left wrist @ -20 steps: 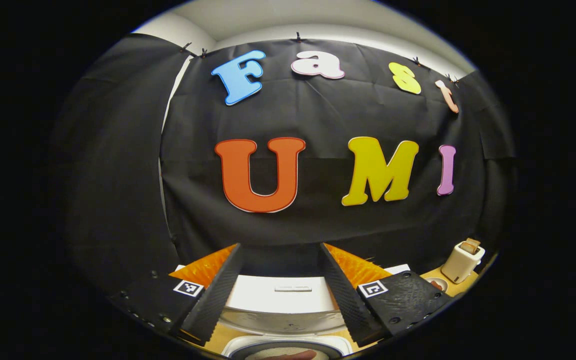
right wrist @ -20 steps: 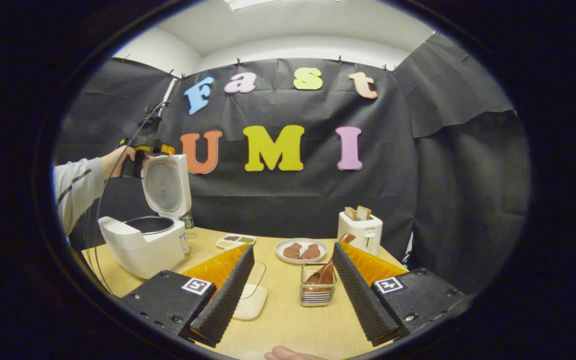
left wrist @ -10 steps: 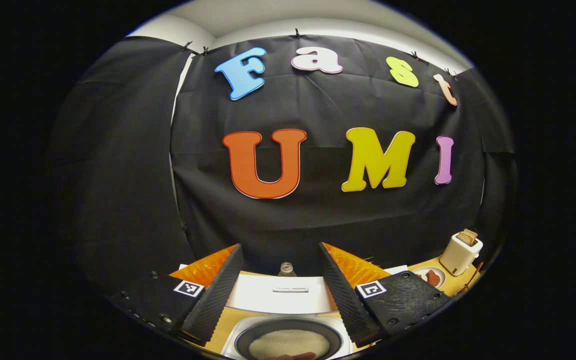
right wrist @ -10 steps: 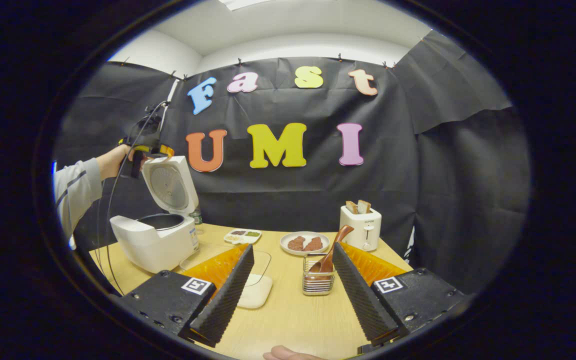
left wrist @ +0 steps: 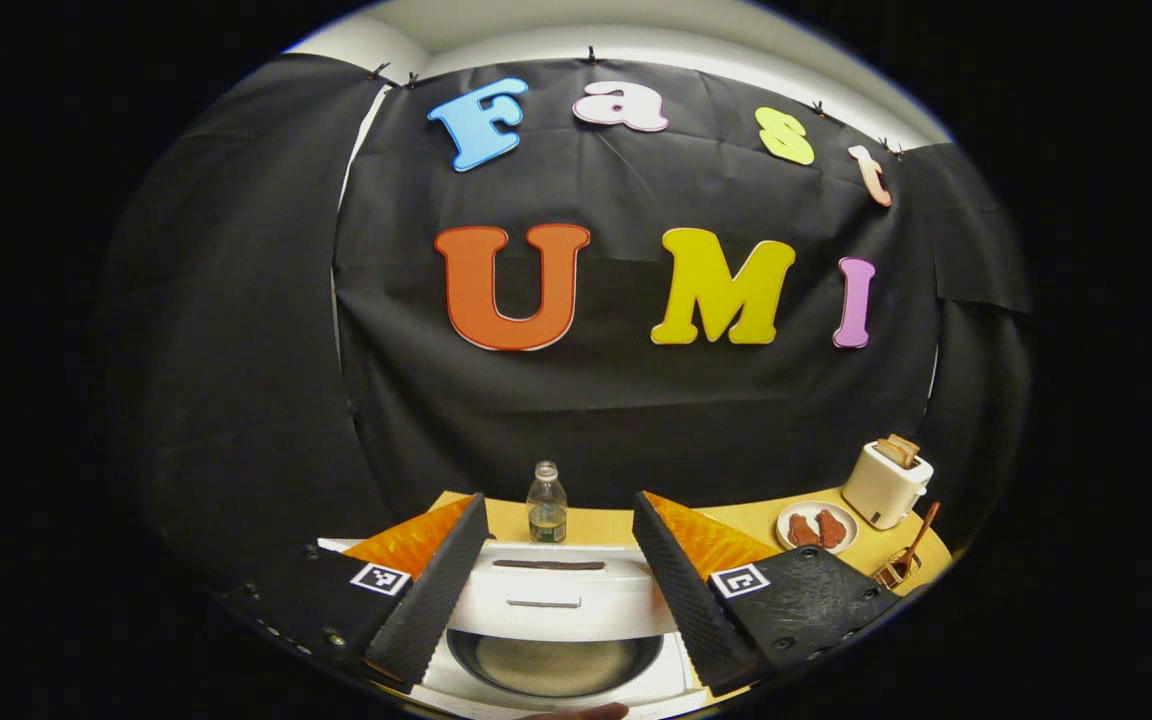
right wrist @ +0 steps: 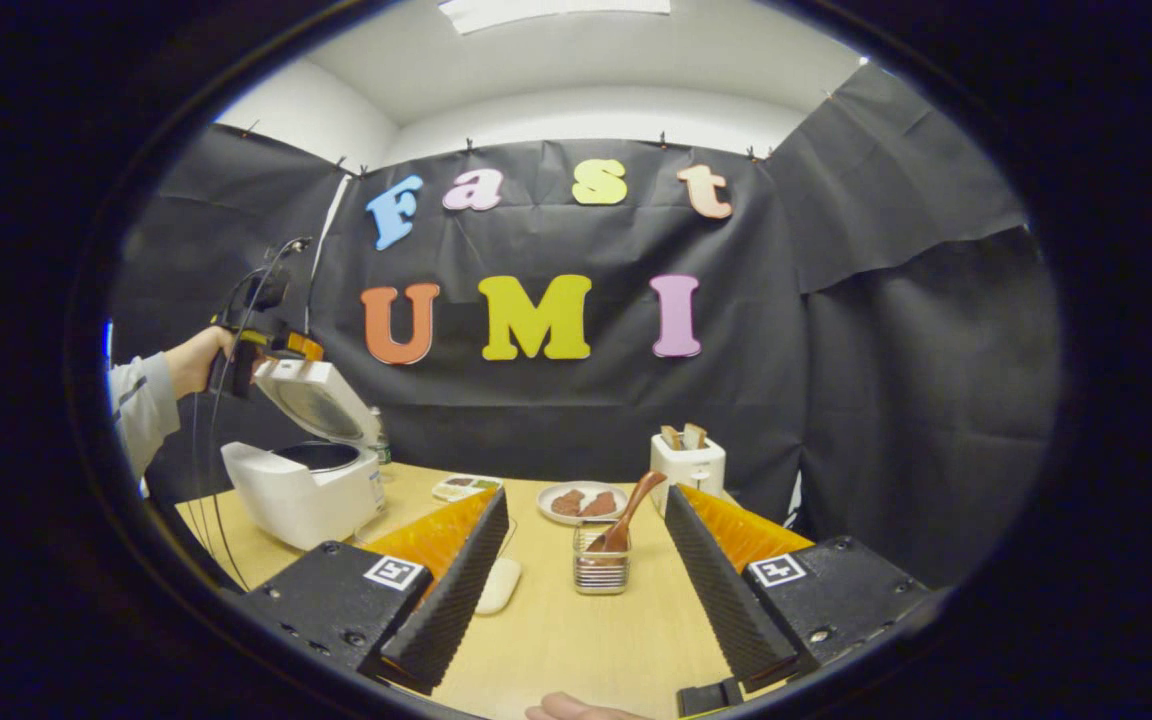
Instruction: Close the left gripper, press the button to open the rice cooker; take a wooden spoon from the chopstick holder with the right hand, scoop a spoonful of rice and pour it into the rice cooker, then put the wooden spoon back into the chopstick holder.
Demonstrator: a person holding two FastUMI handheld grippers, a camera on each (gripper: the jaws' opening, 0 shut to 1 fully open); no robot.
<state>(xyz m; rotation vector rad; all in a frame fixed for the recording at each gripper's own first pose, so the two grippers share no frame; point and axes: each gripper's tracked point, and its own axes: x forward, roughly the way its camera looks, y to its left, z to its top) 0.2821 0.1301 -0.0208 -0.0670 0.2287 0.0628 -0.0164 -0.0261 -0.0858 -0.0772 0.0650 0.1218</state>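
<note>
The white rice cooker (right wrist: 306, 490) stands at the table's left, its lid (right wrist: 316, 400) raised and tilted over the pot. My left gripper (right wrist: 266, 340), held by a hand, sits at the lid's top edge. In the left gripper view, my left gripper (left wrist: 558, 500) is open and the lid's edge (left wrist: 546, 590) lies between its fingers, with a round metal surface (left wrist: 556, 665) below. My right gripper (right wrist: 584, 495) hangs open and empty over the table. Ahead of it, the wire chopstick holder (right wrist: 601, 572) holds the wooden spoon (right wrist: 626, 508). A white rice container (right wrist: 498, 585) peeks from behind my finger.
A toaster (right wrist: 686, 462) with bread, a plate (right wrist: 576, 500) of brown food and a small divided tray (right wrist: 461, 487) stand along the back of the wooden table. A bottle (left wrist: 546, 500) stands behind the cooker. Black cloth walls close in the back and the right.
The cooker's lid has tipped from nearly upright to a forward slant, with my left gripper moving on its edge. My right gripper has drawn back; the holder looks smaller and sits further left.
</note>
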